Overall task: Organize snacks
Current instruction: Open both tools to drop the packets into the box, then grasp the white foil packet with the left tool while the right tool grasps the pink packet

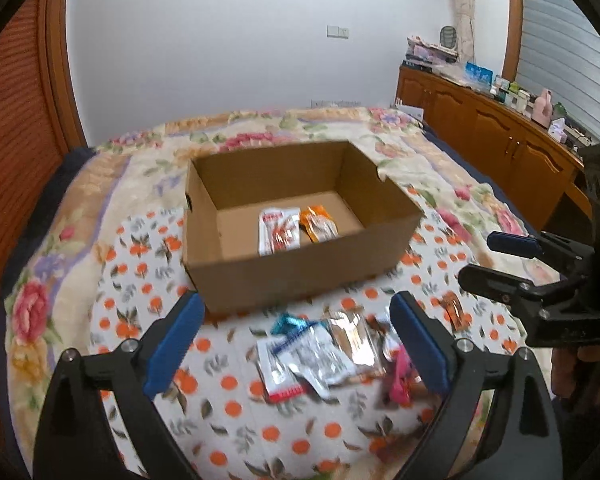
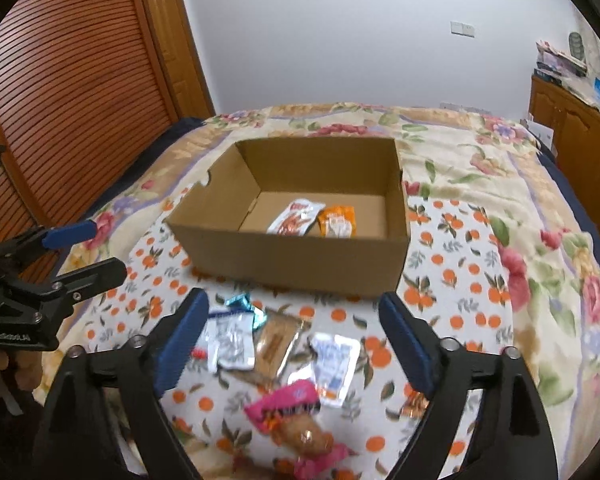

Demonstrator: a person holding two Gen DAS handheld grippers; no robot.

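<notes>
Two snack packets are lying flat on the floor of the cardboard box [image 1: 300, 268] — a white-and-red packet [image 1: 278, 231] and an orange packet [image 1: 318, 223] just beside it, side by side near the middle, leaving most of the box floor bare. The box is sitting open-topped on the orange-print cloth [image 1: 228, 396] spread over a floral quilt [image 1: 40, 304]. On the near side of the box, a loose pile of snacks [image 1: 324, 352] is waiting on the cloth: silver-and-white sachets, a teal wrapper [image 2: 242, 304], a brownish bar [image 2: 276, 340], a pink packet [image 2: 288, 400], and a small orange-brown wrapper [image 1: 454, 312] off to the right. The left gripper [image 1: 296, 344] is hanging over the pile with jaws spread wide, nothing between them; the right gripper [image 2: 292, 336] is doing the same, also empty. Each is showing in the other's side view, well apart. Judging the step in hand to be picking the next piece from the pile. To do it well — single out a top-lying packet with a free edge, such as the pink one or a sachet at the heap's rim, bracket it squarely across its narrow side, and avoid pinching two overlapped wrappers at once. Foil is likely slippery; close firmly on the sealed seam. Both views are blurred, so the exact overlaps cannot be told.
</notes>
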